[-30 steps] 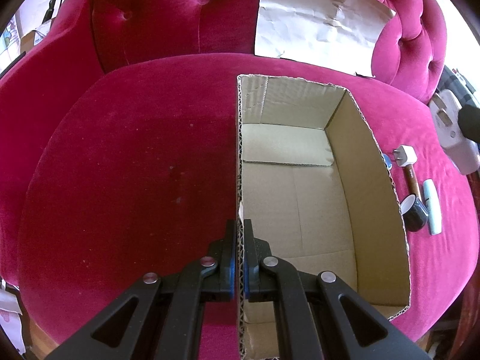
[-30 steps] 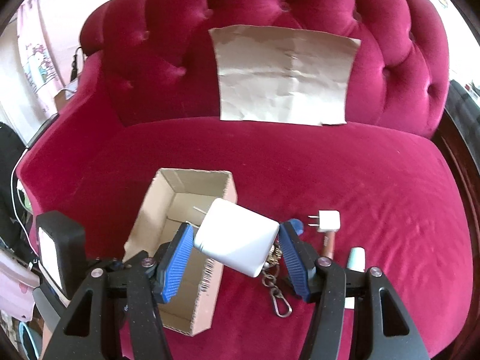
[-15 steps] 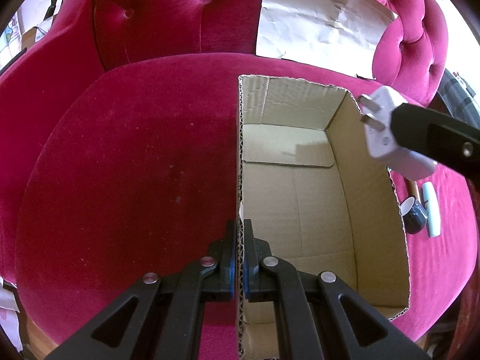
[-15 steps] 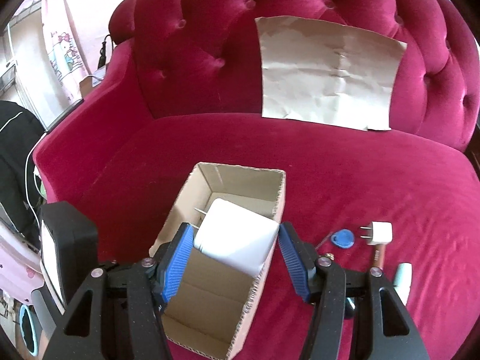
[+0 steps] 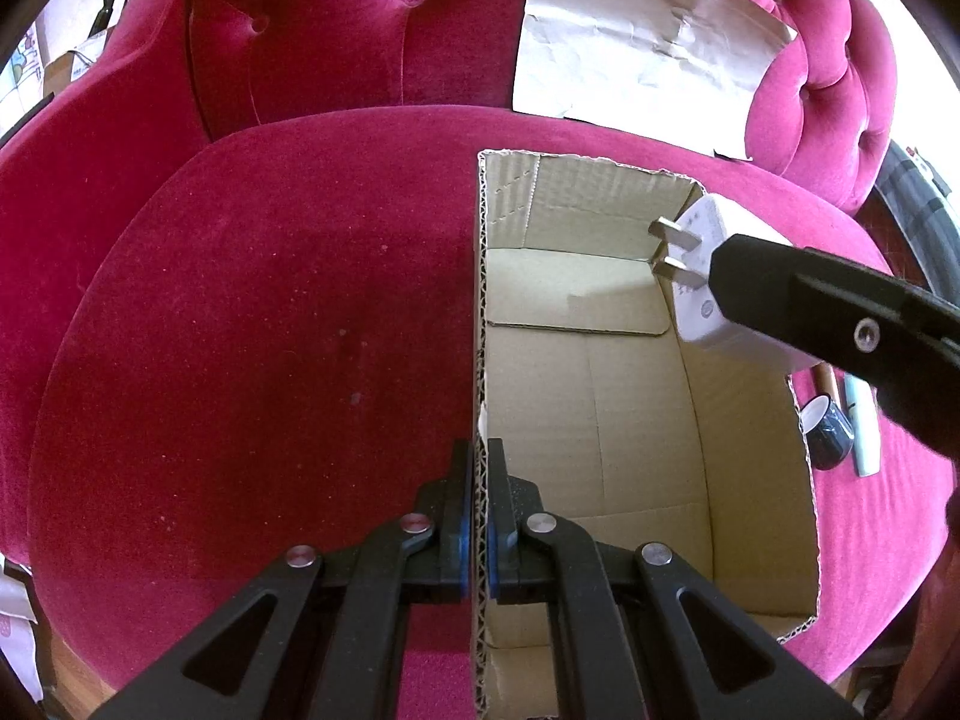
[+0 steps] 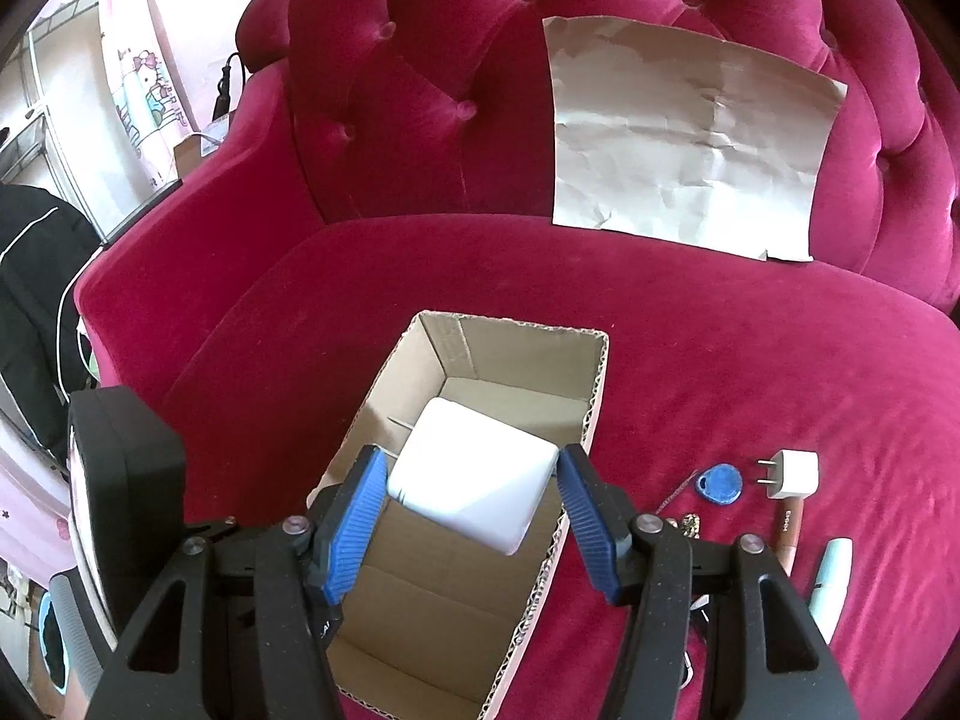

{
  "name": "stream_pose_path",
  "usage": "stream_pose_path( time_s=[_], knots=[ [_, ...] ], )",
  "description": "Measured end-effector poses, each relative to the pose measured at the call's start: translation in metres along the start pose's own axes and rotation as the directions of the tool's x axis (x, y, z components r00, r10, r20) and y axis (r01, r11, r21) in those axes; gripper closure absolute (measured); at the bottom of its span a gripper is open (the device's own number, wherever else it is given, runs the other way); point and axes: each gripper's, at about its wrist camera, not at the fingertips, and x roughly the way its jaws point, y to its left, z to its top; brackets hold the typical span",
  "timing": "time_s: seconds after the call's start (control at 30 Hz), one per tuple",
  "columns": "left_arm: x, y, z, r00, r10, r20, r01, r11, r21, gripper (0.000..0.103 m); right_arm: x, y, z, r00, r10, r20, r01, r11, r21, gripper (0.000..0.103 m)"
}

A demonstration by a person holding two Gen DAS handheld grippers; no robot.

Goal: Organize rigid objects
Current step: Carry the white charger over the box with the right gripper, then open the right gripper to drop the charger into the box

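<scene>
White charger (image 6: 474,474) over cardboard box (image 5: 750,450), prongs pointing left

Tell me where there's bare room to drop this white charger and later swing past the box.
The cardboard box floor is bare below the white charger held by the right tongs. Wide bare cushion lies beside the wall gripped by the left tongs. Crowded: small plug, blue tag, tube.
</scene>
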Motion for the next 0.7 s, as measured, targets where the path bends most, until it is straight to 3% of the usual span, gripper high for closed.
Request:
stream_pose_path(
  time_s=[0.13, 0.2, 0.27, 0.37, 0.43, 0.7],
  knots=[
    [0.0, 0.0, 0.0, 1.0, -0.002, 0.0, 0.002, 1.0, -0.002, 0.1, 0.0, 0.001, 0.0, 1.0, 0.006, 0.008, -0.006, 1.0, -0.001, 0.04],
    [-0.001, 0.0, 0.0, 1.0, -0.005, 0.0, 0.005, 1.0, 0.004, 0.1, -0.003, 0.001, 0.001, 1.0, -0.013, 0.024, 0.013, 1.0, -0.003, 0.034],
    [-0.001, 0.0, -0.001, 1.0, -0.005, 0.001, 0.005, 1.0, 0.001, 0.1, -0.003, -0.002, 0.001, 0.999, -0.046, 0.029, 0.046, 0.999, 0.001, 0.018],
    [0.0, 0.0, 0.0, 1.0, -0.006, -0.002, 0.006, 1.0, -0.003, 0.1, -0.003, -0.008, 0.001, 0.998, -0.062, 0.028, 0.062, 0.998, 0.018, 0.004],
    [0.0, 0.0, 0.0, 1.0, -0.004, -0.002, 0.004, 1.0, 0.0, 0.1, -0.003, -0.011, 0.002, 0.997, -0.079, 0.027, 0.078, 0.997, 0.018, 0.0],
    [0.0, 0.0, 0.001, 1.0, 0.003, -0.001, -0.003, 1.0, 0.006, 0.1, -0.003, -0.012, 0.003, 0.993, -0.113, 0.028, 0.113, 0.994, 0.013, 0.0]
  ],
)
